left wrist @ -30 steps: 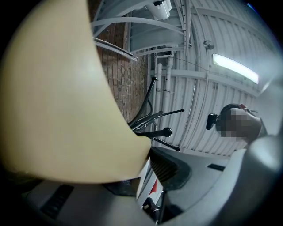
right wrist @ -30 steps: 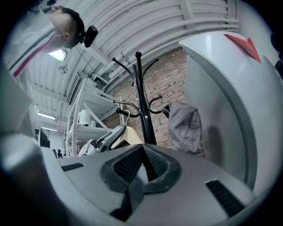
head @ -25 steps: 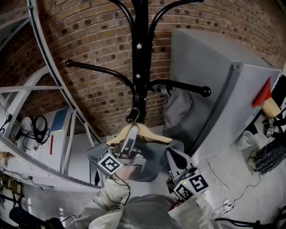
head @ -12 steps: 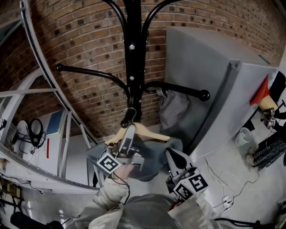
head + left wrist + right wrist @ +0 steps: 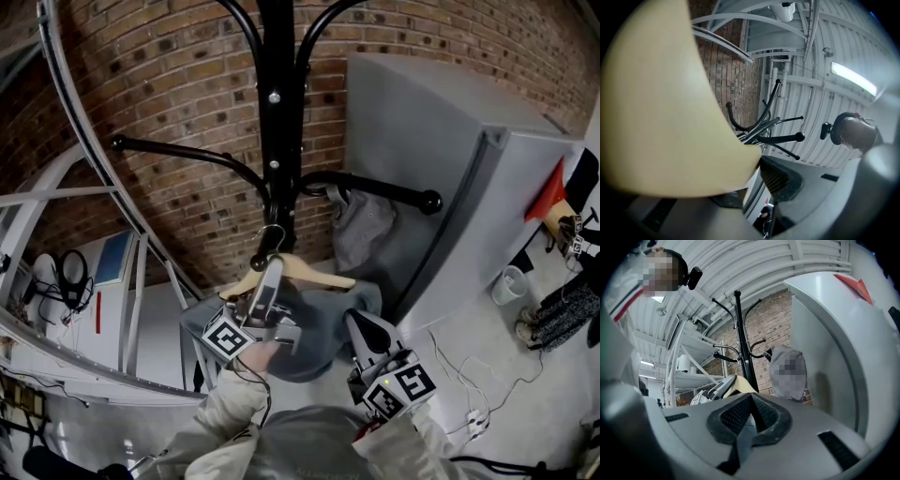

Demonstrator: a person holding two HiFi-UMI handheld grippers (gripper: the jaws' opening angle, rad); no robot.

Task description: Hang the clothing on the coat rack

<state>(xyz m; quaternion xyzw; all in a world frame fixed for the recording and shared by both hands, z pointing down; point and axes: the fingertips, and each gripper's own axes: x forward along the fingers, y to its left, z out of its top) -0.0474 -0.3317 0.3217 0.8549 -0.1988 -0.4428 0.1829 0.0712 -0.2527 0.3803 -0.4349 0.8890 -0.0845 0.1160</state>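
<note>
1. The left gripper (image 5: 269, 281) pinches the wooden hanger (image 5: 317, 274) at its neck, close below the arms of the coat rack (image 5: 278, 141); its jaws have just been easing wider.
2. The right gripper (image 5: 361, 328), right of the rack, nips the grey garment (image 5: 314, 328) draped on the hanger.

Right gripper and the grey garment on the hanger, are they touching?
Touching. The right gripper view shows the right gripper with its two black pads closed on a fold of the grey garment, with no gap on either side.
</note>
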